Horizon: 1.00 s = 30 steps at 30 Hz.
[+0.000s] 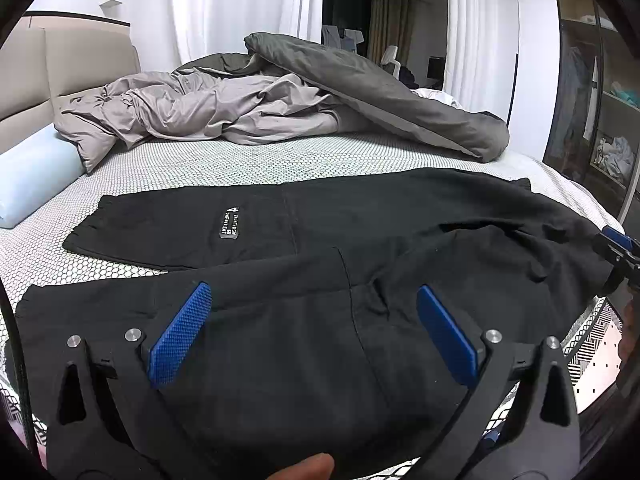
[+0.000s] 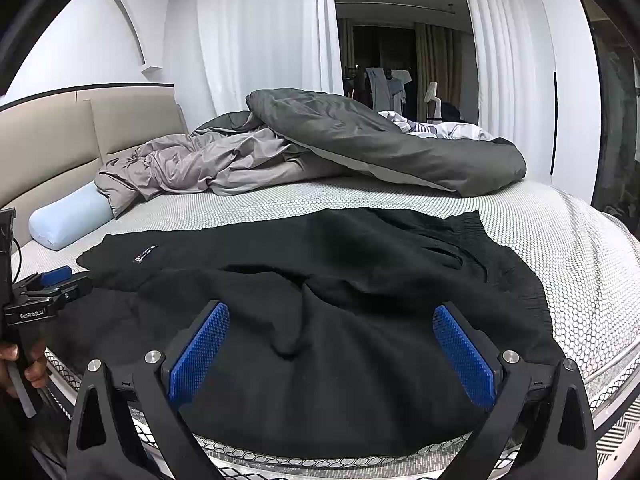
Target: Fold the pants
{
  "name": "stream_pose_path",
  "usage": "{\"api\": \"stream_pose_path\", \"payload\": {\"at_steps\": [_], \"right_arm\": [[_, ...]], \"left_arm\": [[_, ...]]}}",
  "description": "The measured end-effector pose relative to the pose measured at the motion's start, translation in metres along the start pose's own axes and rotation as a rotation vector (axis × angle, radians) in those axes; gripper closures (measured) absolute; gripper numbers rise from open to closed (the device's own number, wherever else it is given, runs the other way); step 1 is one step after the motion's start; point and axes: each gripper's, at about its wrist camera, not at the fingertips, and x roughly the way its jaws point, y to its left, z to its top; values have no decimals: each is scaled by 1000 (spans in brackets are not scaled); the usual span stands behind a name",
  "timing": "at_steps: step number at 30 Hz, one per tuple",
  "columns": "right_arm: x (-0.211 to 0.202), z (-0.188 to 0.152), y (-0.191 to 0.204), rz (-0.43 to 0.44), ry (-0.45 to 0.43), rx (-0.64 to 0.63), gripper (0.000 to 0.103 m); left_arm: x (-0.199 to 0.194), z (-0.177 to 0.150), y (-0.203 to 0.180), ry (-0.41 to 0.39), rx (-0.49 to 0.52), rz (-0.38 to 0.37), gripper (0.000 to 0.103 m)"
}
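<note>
My left gripper stands with its jaws wide apart, nothing between the blue pads; it hovers over the nearer leg of the black pants, and I cannot tell whether the tips touch the cloth; a fingertip shows at the bottom edge of that view. My right gripper is likewise spread wide and empty, poised above a raised ridge of fabric near the seat of the pants; in the right wrist view the left gripper appears at the left margin, held by a hand.

The pants lie spread across the near half of the bed, on a white honeycomb-patterned cover; the legs run toward the left, the waistband toward the right; the farther leg lies flat and bears a small white-lettered label; the nearer leg reaches the bed's near edge.

Beyond the pants, a crumpled grey duvet is heaped against the far side; a pale blue bolster pillow lies at the left, beside the beige padded headboard; white curtains hang behind.
</note>
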Motion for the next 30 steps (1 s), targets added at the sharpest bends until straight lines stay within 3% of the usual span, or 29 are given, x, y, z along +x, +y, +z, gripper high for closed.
{"api": "stream_pose_path", "payload": {"at_steps": [30], "right_arm": [[1,-1,-1,-1,2,-1,0]], "left_arm": [[0,0,0,-3,0,0,1]]}}
